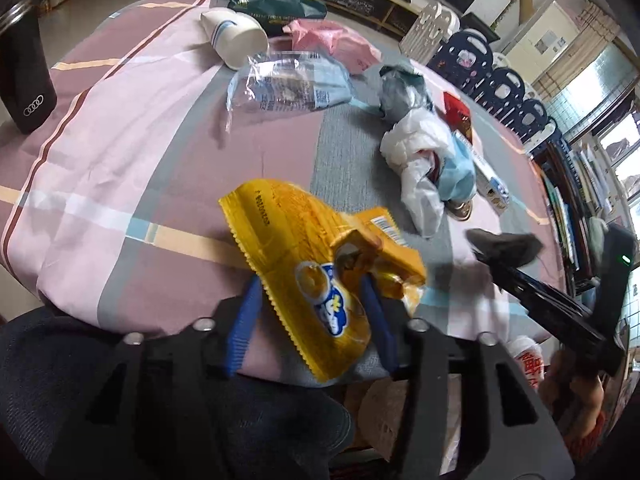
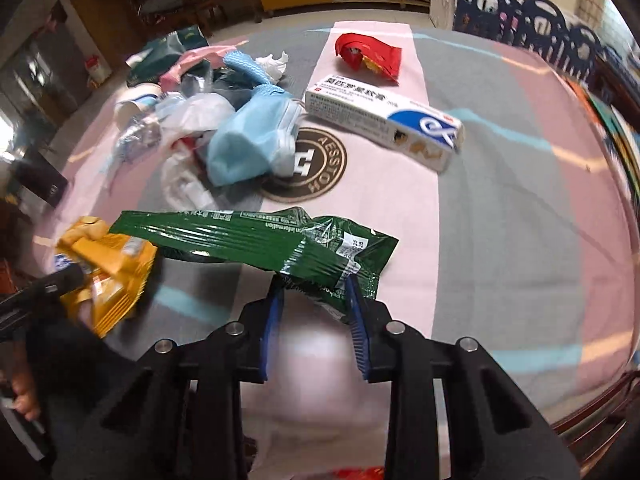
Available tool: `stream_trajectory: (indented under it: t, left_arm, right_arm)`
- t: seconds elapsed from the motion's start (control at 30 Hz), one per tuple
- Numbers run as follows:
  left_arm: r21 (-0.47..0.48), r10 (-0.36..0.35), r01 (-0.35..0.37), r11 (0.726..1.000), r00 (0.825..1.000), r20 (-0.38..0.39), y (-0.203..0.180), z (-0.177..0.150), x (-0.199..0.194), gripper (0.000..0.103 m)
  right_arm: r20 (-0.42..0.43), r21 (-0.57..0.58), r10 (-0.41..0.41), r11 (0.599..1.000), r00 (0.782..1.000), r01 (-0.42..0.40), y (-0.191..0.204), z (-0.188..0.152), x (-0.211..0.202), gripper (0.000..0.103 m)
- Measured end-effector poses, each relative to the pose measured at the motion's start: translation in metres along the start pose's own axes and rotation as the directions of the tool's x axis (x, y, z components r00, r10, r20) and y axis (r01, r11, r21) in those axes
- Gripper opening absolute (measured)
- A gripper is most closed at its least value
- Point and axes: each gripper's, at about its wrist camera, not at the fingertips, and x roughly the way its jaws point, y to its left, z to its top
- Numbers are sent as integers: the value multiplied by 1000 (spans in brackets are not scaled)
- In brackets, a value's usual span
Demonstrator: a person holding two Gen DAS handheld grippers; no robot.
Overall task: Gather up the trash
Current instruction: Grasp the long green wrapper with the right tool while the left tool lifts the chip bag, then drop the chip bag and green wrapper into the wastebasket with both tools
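My left gripper [image 1: 310, 286] is shut on a yellow snack wrapper [image 1: 304, 264] and holds it above the near edge of the table; the wrapper also shows at the left of the right wrist view [image 2: 106, 268]. My right gripper [image 2: 316, 284] is shut on a green snack wrapper [image 2: 260, 240] held above the table. The right gripper shows blurred at the right of the left wrist view [image 1: 520, 256]. Other trash lies on the checked tablecloth [image 1: 140, 168].
On the table: a paper cup [image 1: 236, 36], clear plastic wrapper [image 1: 284, 82], pink bag [image 1: 332, 42], dark green bag [image 1: 272, 0], white plastic bag [image 1: 416, 148], blue face mask [image 2: 248, 140], white medicine box [image 2: 384, 120], red wrapper [image 2: 370, 56], round coaster [image 2: 316, 168]. A black flask [image 1: 24, 68] stands far left.
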Motion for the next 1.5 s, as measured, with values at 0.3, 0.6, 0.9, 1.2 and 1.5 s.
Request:
stream_trajectory:
  t: [0.3, 0.6, 0.9, 1.2, 1.5]
  left_arm:
    - [51, 15, -21, 998, 994, 110, -15, -7, -33, 19]
    - [222, -26, -75, 972, 906, 421, -85, -33, -163, 18]
    - [356, -107, -125, 926, 817, 566, -140, -86, -258, 19]
    - [396, -147, -152, 905, 763, 629, -163, -120, -307, 19]
    - [418, -152, -151, 896, 779, 609, -171, -125, -301, 19]
  right_arm:
    - [104, 129, -29, 991, 994, 15, -4, -48, -83, 32]
    - [272, 164, -111, 984, 956, 67, -4, -78, -199, 32]
    - [412, 145, -169, 982, 895, 119, 4, -115, -289, 32]
    - [476, 126, -158, 986, 865, 111, 7, -142, -327, 32]
    - [465, 143, -164, 984, 870, 109, 3, -150, -325, 32]
